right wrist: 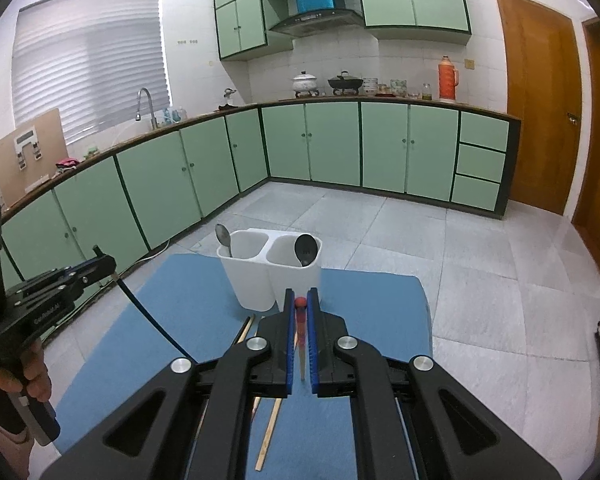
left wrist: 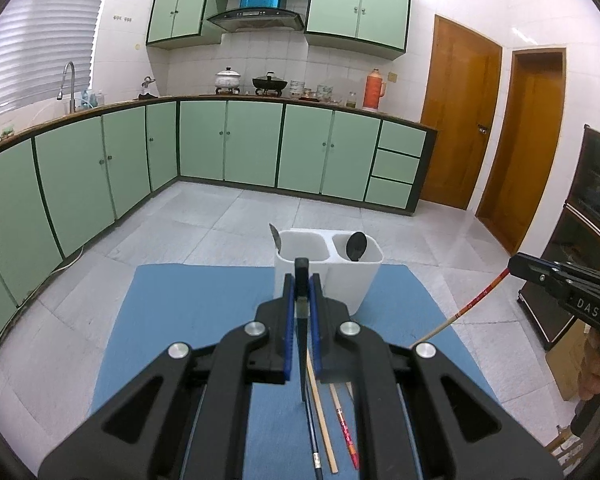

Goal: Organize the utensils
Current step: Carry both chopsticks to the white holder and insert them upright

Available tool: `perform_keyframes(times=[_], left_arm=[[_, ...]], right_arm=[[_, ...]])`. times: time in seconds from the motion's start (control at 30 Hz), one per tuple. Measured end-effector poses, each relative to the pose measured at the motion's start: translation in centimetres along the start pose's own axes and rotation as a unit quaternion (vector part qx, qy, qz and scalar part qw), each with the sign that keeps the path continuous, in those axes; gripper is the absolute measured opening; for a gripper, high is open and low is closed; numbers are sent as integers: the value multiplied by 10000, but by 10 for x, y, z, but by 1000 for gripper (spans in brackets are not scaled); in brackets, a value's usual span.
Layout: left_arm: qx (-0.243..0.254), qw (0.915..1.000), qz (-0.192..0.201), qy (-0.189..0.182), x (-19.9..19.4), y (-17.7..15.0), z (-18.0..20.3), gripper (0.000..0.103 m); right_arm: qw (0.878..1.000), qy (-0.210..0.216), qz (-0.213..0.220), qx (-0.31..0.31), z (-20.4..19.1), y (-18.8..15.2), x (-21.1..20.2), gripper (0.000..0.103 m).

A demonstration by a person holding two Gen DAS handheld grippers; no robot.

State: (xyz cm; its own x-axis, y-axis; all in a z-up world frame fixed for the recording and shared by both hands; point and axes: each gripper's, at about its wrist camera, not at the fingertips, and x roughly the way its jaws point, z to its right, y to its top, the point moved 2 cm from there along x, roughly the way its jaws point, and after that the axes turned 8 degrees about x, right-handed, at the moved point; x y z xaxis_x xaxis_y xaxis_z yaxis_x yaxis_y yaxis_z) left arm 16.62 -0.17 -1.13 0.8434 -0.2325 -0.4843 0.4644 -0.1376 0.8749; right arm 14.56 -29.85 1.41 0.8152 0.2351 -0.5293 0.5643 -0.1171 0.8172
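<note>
Step in hand: we are carrying a chopstick in each gripper toward the white holder (left wrist: 327,267), which stands at the far end of the desk (left wrist: 204,312).
Left gripper (left wrist: 302,280): fingers clenched on the dark chopstick (left wrist: 302,360), its tip hanging down.
Right gripper (right wrist: 300,294): fingers clenched on the red chopstick (right wrist: 300,322).
Holder: a metal spoon (right wrist: 223,237) sits in the left cup, a black spoon (right wrist: 304,250) in the right.
Next move: we judge each stick must tip upright over a cup before release.
Surface: blue mat, loose chopsticks (left wrist: 324,424) lying near us.
Room: green kitchen cabinets (left wrist: 228,144), tiled floor, wooden doors at right.
</note>
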Motion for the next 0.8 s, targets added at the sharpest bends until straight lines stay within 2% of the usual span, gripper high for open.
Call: perform_keyframes(times=[0.3, 0.5, 0.8], left_arm=[[-3, 9998, 192, -16, -2, 15, -4, 6], [51, 9987, 513, -3, -9, 44, -4, 6], [86, 9936, 1128, -8, -22, 95, 2, 6]], right_arm=[[9998, 96, 121, -137, -7, 17, -1, 6], [9990, 195, 338, -234, -14, 41, -9, 6], [9945, 380, 897, -386, -27, 96, -31, 6]])
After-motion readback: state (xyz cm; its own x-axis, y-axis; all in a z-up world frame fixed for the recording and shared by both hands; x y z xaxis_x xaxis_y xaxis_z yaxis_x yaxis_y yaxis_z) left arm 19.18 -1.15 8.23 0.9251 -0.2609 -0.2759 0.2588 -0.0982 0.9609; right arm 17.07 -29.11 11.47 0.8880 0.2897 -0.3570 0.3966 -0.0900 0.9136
